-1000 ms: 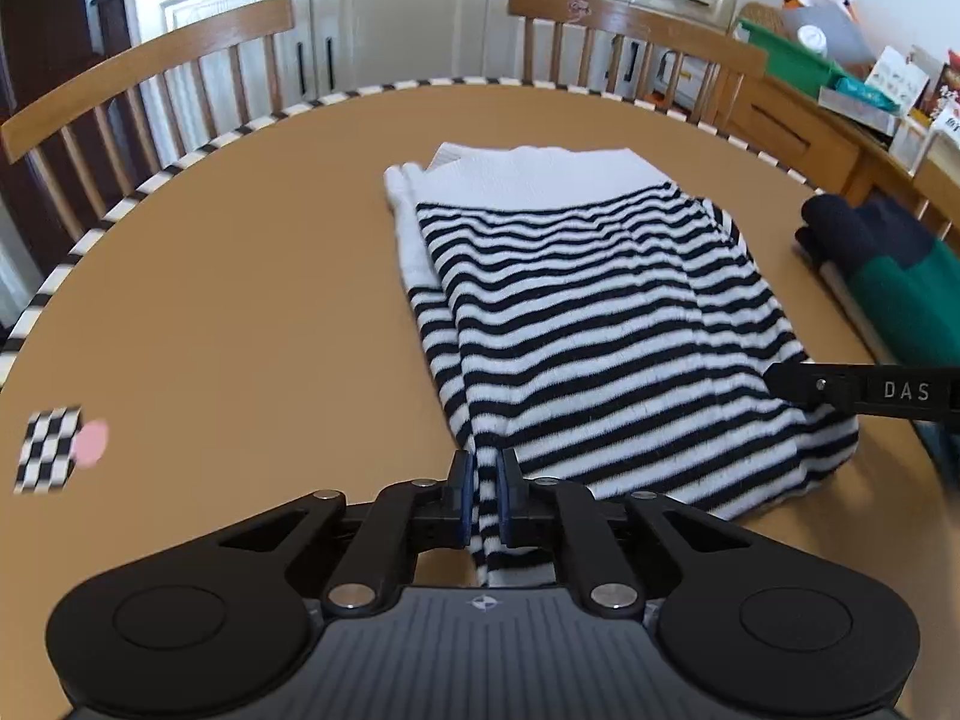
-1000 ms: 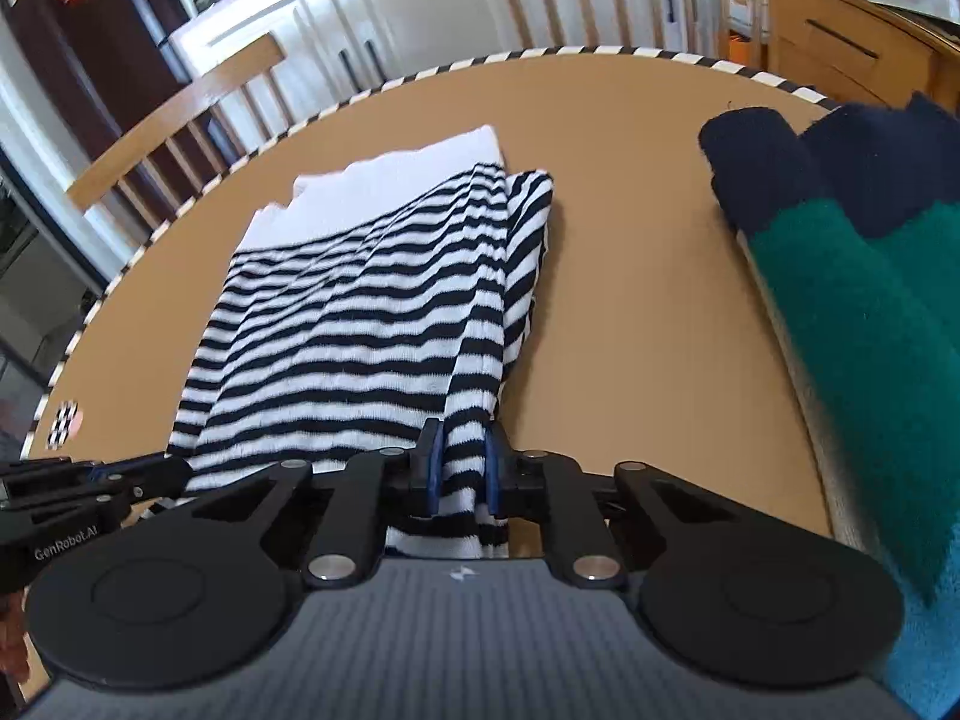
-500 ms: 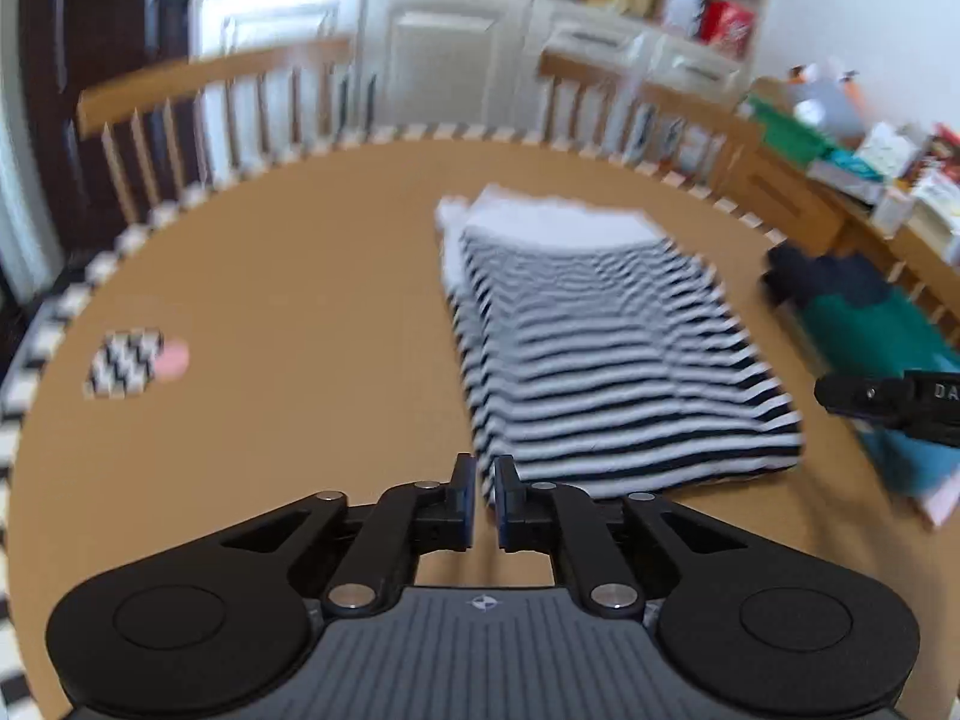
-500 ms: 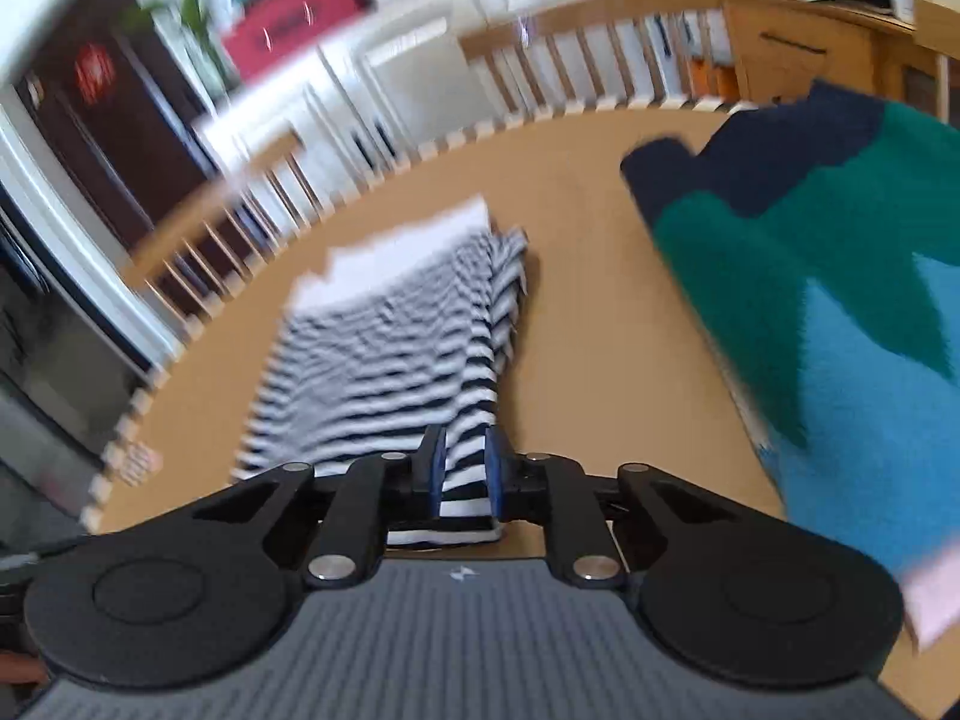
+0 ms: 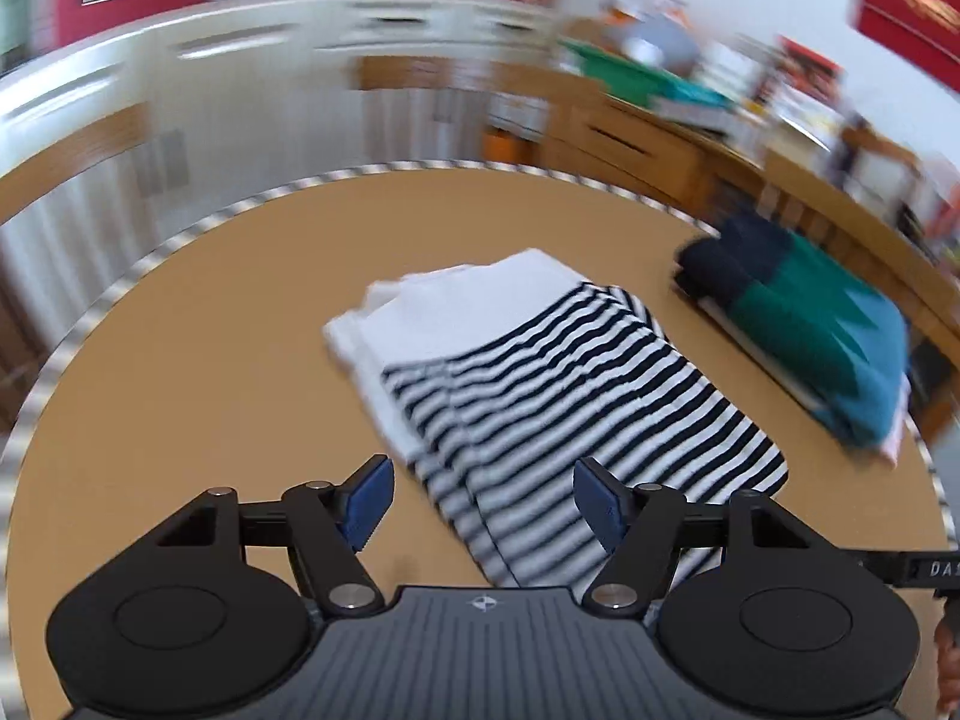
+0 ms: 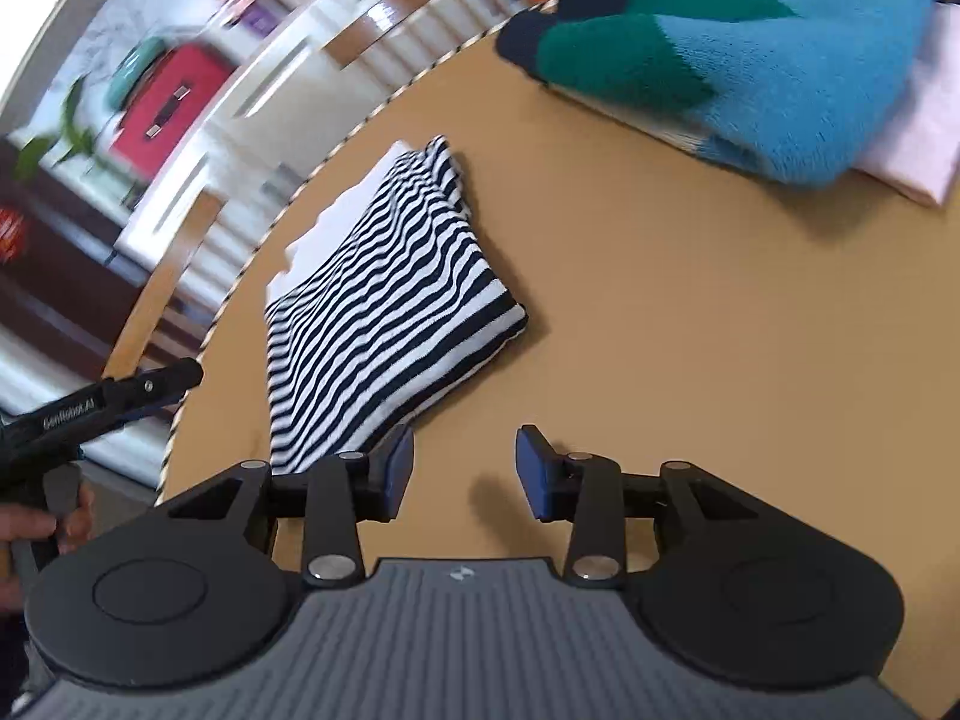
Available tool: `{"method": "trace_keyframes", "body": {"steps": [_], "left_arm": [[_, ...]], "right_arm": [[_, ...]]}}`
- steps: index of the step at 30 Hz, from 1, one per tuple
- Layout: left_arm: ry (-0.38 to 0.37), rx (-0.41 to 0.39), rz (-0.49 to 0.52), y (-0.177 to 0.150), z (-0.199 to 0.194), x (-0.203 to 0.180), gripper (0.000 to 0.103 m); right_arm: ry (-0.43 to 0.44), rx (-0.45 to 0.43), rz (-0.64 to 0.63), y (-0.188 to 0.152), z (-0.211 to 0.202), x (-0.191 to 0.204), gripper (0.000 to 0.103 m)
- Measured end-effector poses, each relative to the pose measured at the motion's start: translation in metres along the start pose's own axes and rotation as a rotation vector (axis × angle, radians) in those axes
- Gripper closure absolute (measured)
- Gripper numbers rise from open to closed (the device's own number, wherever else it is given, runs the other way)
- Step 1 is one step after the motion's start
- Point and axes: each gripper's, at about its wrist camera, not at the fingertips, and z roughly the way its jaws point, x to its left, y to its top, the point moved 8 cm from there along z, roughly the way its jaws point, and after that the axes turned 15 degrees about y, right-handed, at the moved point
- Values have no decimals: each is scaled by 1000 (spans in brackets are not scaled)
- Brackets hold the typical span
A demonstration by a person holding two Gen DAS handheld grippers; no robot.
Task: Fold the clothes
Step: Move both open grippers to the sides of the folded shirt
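Note:
A folded black-and-white striped garment (image 5: 540,396) lies flat on the round brown table (image 5: 210,360); it also shows in the right wrist view (image 6: 384,312). My left gripper (image 5: 483,501) is open and empty, above the garment's near end. My right gripper (image 6: 465,471) is open and empty, just off the garment's near right corner, above bare table (image 6: 690,330). The left gripper's finger (image 6: 120,396) shows at the left edge of the right wrist view.
A folded pile topped by a navy, green and blue sweater (image 5: 804,324) sits at the table's right side, also in the right wrist view (image 6: 750,42), over a pink garment (image 6: 912,144). Wooden chairs (image 6: 168,276), white cabinets and a cluttered sideboard (image 5: 660,132) surround the table.
Both grippers were shut on the striped garment's near edge; now both have opened, let it go and pulled back and up. The garment lies folded on the table.

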Motion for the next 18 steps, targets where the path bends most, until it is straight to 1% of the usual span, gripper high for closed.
{"method": "trace_keyframes", "body": {"steps": [1, 2, 3, 6, 7, 9, 14, 16, 18], "left_arm": [[-50, -4, 35, 9, 10, 5, 34], [-83, -2, 63, 19, 20, 11, 34], [-115, -1, 91, 27, 29, 16, 34], [-169, 10, 190, 49, 55, 30, 34], [-185, 20, 208, 56, 63, 35, 34], [-217, 40, 244, 69, 78, 43, 34], [-263, 91, 232, 94, 112, 57, 34], [-309, 101, 243, 102, 125, 56, 34], [-357, 108, 269, 113, 145, 54, 34]], "right_arm": [[-27, -34, 21, -2, 2, 4, 61], [-52, -69, 43, -4, 4, 8, 57], [-73, -109, 72, -6, 5, 13, 57], [-110, -208, 103, -14, 12, 31, 56], [-128, -226, 117, -17, 16, 35, 56], [-125, -252, 153, -22, 22, 42, 55], [-133, -295, 221, -29, 35, 42, 55], [-136, -319, 262, -32, 36, 37, 55], [-163, -347, 300, -34, 39, 34, 55]]}}
